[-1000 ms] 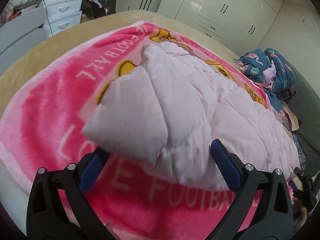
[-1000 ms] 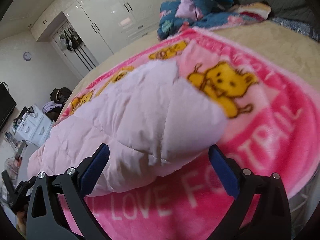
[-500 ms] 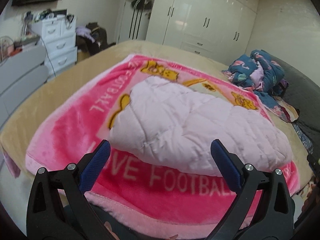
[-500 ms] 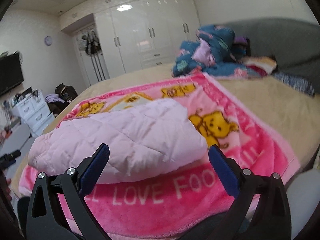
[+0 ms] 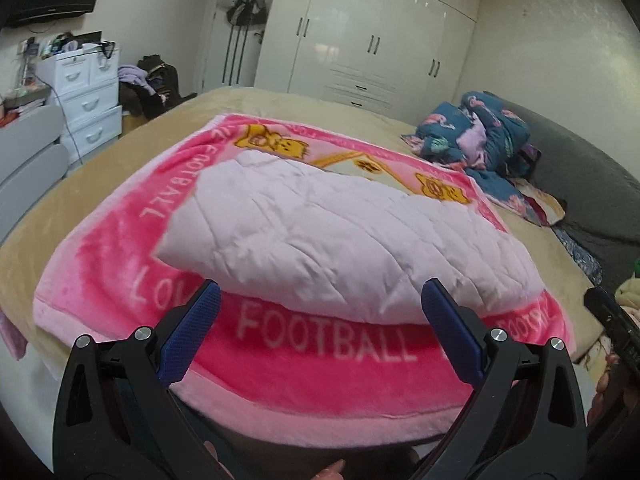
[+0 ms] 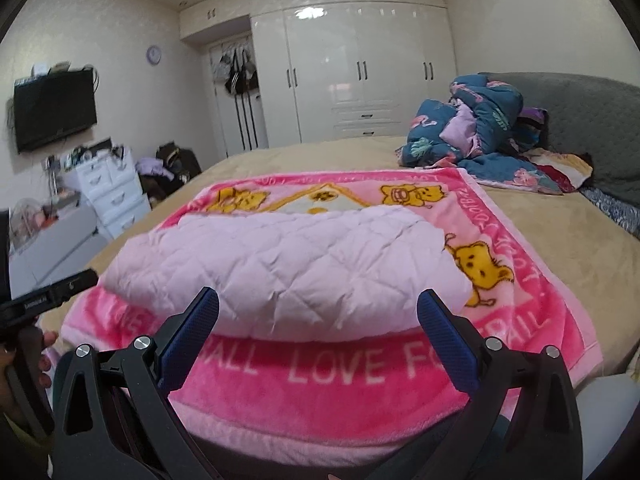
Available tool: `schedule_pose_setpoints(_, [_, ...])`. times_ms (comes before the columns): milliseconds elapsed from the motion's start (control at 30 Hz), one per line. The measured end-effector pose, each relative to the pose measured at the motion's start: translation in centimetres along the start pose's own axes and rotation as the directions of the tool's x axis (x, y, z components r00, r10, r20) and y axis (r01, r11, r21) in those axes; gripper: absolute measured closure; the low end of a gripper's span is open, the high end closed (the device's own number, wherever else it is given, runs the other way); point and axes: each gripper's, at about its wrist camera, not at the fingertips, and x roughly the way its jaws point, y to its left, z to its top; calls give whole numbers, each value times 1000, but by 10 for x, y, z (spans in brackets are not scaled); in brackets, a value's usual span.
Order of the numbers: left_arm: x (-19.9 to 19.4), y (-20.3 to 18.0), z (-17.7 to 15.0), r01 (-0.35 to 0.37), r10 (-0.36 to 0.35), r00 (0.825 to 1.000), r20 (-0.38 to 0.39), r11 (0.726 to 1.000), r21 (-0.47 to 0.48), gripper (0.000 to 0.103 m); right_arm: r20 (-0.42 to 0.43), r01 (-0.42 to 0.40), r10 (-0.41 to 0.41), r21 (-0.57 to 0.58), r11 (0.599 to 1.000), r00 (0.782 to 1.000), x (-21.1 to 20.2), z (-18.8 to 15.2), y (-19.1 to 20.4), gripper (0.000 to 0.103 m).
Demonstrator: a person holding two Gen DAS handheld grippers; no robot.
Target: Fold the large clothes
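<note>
A pale lilac quilted garment (image 5: 340, 236) (image 6: 296, 264) lies folded into a thick wide bundle on a pink blanket (image 5: 320, 344) (image 6: 340, 364) printed with yellow bears and white lettering. My left gripper (image 5: 320, 300) hangs open in front of the bundle's near edge, holding nothing and apart from it. My right gripper (image 6: 318, 304) is likewise open and empty, back from the bundle near the bed's front edge. Each gripper's blue-padded fingers (image 5: 192, 332) (image 6: 444, 340) frame the garment.
The blanket lies on a beige bed (image 6: 560, 240). A heap of dark blue patterned bedding (image 5: 480, 136) (image 6: 472, 128) sits by the grey headboard (image 6: 592, 120). White drawers (image 5: 88, 92) and a bag stand left of the bed, wardrobes behind. The other gripper's handle and a hand (image 6: 36, 344) show at left.
Both grippers have pulled back and away from the garment, which now rests folded on the blanket; a second ago they were close over its near corners.
</note>
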Motion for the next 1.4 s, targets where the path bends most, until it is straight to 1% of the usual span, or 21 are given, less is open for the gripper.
schedule_pose_setpoints(133, [2, -14, -8, 35, -35, 999, -15, 999, 23, 9, -23, -1, 1, -11, 1000, 1000, -3, -10, 3, 4])
schedule_pose_setpoints(333, [8, -31, -15, 38, -35, 999, -41, 997, 66, 9, -38, 4, -3, 12, 1000, 999, 0, -11, -1, 4])
schedule_pose_setpoints(667, [6, -32, -15, 8, -6, 999, -34, 997, 74, 9, -67, -19, 20, 15, 1000, 998, 9, -18, 2, 4])
schedule_pose_setpoints(1400, [6, -31, -14, -17, 20, 999, -35, 997, 77, 9, -72, -26, 26, 7, 1000, 997, 10, -19, 4, 4])
